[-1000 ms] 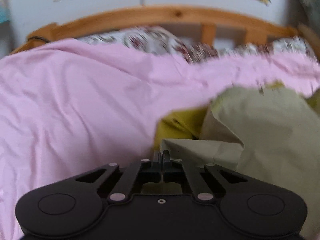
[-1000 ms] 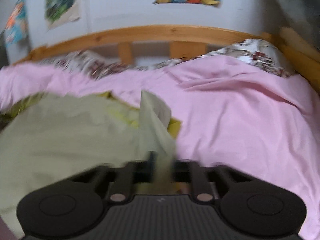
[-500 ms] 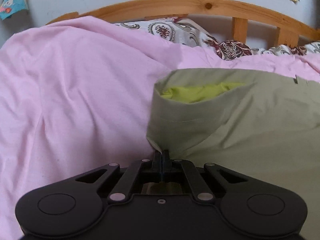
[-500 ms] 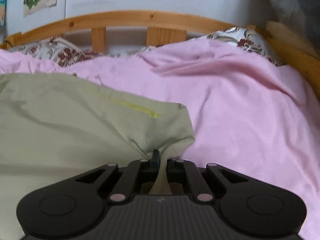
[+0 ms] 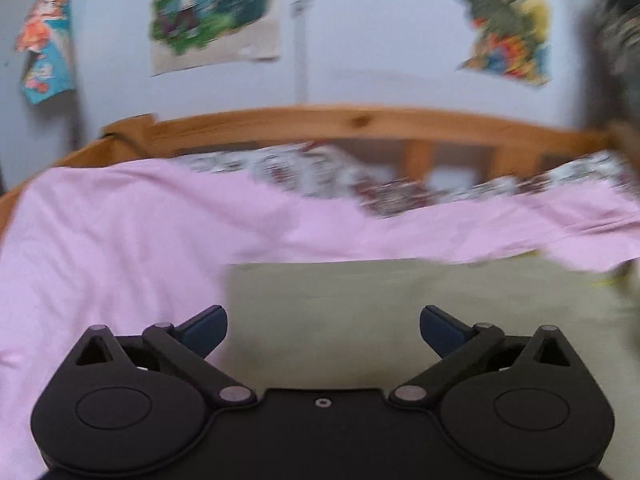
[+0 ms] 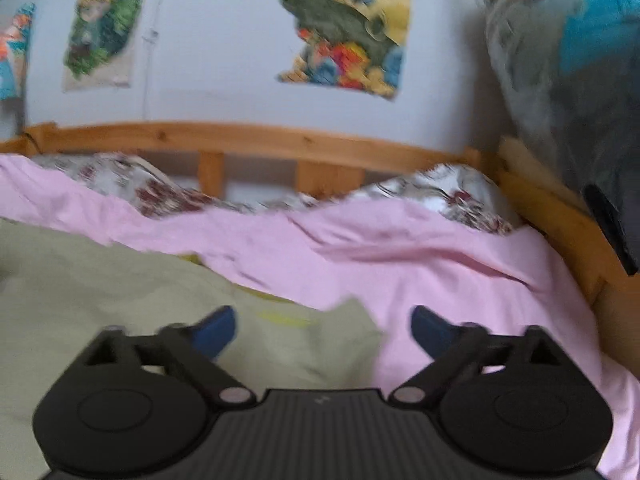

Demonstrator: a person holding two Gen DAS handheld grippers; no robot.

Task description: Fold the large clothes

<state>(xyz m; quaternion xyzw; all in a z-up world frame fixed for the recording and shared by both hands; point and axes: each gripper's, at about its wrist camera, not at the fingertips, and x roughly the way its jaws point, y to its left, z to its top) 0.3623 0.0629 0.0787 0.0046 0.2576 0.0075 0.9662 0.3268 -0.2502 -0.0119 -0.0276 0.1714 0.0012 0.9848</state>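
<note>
Pink bedsheet: olive garment lying flat; left gripper and right gripper both spread wide, holding nothing.

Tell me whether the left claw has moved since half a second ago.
Yes. The left claw has opened, released the olive garment and tilted up: the wooden headboard sits lower in view.

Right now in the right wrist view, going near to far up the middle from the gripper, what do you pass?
right gripper, open → olive-green garment → pink bedsheet → floral pillows → wooden headboard → wall posters
</note>
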